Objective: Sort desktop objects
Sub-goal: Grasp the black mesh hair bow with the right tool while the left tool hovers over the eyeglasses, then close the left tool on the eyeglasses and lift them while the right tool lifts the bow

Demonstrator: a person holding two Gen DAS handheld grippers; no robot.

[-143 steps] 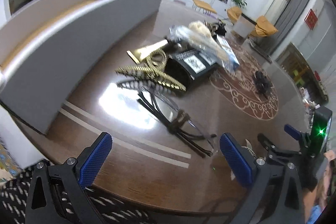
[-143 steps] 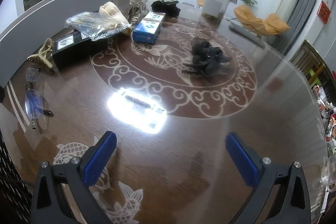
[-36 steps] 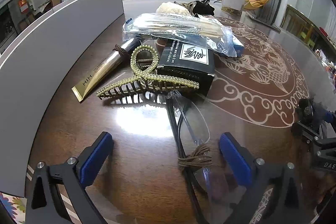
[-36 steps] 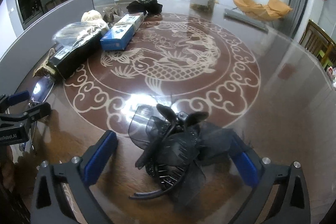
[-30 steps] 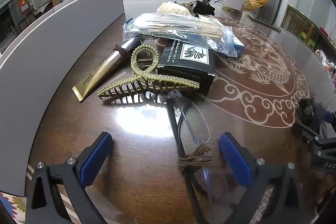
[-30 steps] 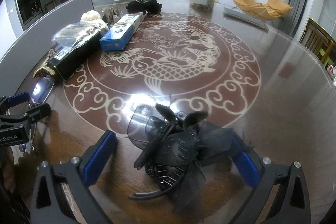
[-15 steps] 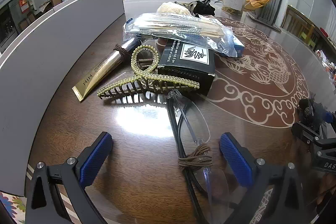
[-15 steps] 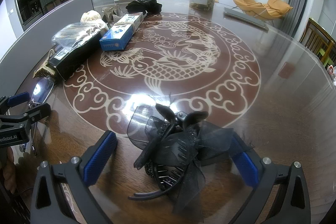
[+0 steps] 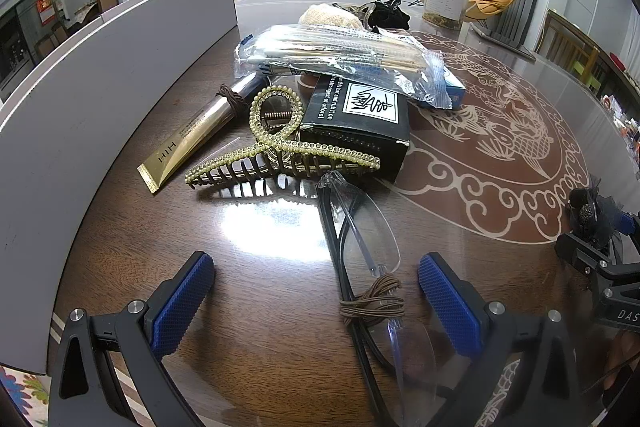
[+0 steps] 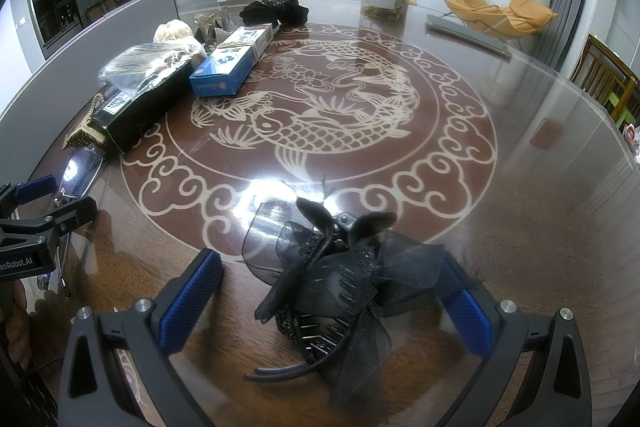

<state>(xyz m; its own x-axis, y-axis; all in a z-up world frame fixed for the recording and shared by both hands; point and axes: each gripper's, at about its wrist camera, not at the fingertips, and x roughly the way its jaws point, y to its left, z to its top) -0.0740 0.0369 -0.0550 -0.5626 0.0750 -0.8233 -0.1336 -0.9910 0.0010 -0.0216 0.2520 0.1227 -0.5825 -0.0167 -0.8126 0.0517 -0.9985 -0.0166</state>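
We've got the left gripper point(image 9: 316, 291) low over the dark glossy wooden table point(image 9: 520, 131), jaws spread wide, blue ribbed pads on either side of a pair of rimless glasses with black arms point(image 9: 360, 251). A brown elastic hair tie point(image 9: 374, 303) is wrapped around the glasses right between the pads, but neither pad touches anything.

The right gripper point(image 10: 324, 291) is just as wide open, straddling a black gauze-bow hair claw clip point(image 10: 340, 279) lying on the table at the edge of the pale fish medallion. The gauze seems to brush the right pad; we can't tell if it's real contact.

Writing we can read: the gold squeeze tube point(image 9: 188, 143) says "HIH". The black rectangular box point(image 9: 360, 123) has a white scribble-logo label and white text along its side, partly legible as "...strongest of odors!". The gold pearl-studded hair claw point(image 9: 280, 155) leans against that box, and a clear zip bag of wooden sticks point(image 9: 340, 55) lies on top. The blue and white carton point(image 10: 232, 63) has print too small to read. The left gripper's body reads "...enRobot.AI" in the right wrist view.
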